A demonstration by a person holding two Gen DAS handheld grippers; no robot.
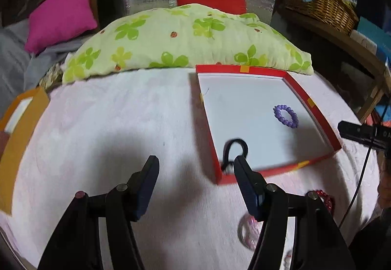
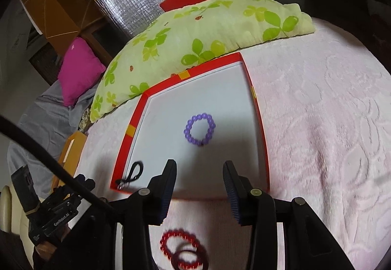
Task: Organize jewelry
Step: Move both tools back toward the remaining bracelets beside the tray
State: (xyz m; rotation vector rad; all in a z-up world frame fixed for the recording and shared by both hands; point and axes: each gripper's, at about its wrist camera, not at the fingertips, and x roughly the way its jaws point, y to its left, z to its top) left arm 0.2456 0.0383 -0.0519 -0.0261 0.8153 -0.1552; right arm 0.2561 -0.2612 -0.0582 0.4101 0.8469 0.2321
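Purple bead bracelet and black cord loop lie in the red-rimmed tray on the bed; both the left gripper and right gripper hover with jaws spread, empty; red bracelet outside.

Both wrist views near, sharing red tray

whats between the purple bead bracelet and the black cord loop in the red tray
Only bare white tray floor. In the right wrist view, the purple bracelet sits mid-tray and the black loop in its near-left corner, with nothing between them.
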